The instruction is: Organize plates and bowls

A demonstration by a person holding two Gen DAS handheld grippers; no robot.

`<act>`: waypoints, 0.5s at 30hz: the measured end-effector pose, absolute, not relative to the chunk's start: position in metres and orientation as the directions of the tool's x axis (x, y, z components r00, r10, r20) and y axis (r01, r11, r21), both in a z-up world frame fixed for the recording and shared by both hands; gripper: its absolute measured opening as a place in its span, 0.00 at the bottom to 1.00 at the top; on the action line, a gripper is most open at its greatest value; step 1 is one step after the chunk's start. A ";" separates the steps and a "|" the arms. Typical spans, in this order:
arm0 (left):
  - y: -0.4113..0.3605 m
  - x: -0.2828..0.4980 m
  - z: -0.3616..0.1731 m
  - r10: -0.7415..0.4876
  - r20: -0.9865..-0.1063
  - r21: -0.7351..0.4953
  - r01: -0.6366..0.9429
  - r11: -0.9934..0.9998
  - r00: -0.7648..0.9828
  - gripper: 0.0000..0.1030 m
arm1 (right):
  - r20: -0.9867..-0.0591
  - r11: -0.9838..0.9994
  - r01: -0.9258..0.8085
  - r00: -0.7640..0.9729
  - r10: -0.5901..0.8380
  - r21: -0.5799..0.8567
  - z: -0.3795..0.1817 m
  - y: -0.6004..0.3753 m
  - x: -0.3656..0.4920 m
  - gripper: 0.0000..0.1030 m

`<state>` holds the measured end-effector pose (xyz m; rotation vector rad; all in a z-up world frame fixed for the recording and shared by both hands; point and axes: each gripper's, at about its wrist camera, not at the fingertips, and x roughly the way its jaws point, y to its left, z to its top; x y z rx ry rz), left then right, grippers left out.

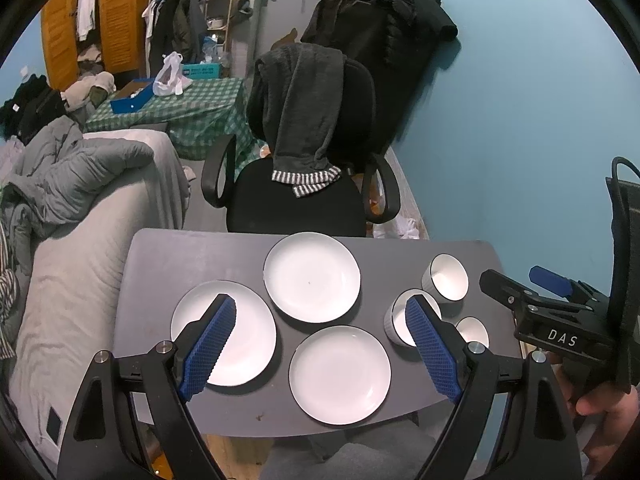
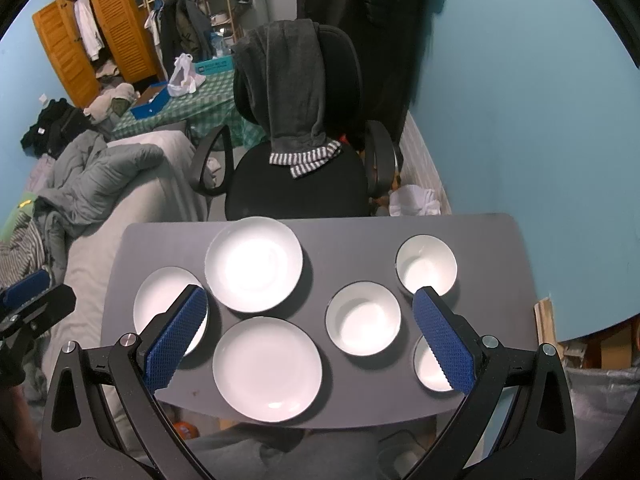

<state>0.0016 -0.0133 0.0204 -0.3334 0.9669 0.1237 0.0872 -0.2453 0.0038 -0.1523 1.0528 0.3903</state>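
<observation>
While bowls sit seemingly empty, plates bare.

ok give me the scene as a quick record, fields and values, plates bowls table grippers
table: dark grey top, office chair behind it
plates: three white, unstacked, on the left half: far, left, near
bowls: three white, unstacked, on the right half: far, middle, near
left gripper: open, above the table, holds nothing
right gripper: open, above the table, holds nothing
stacking: not started
</observation>
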 end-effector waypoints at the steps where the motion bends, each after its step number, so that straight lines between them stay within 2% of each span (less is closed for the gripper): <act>1: -0.014 0.002 0.020 -0.044 -0.824 -0.222 -0.249 0.943 0.565 0.86 | -0.868 0.921 -0.384 0.435 0.241 0.064 0.004 -0.246 0.085 0.99; 15: -0.012 -0.002 0.019 -0.049 -0.823 -0.230 -0.254 0.939 0.566 0.86 | -0.870 0.920 -0.386 0.431 0.239 0.062 0.003 -0.247 0.079 0.99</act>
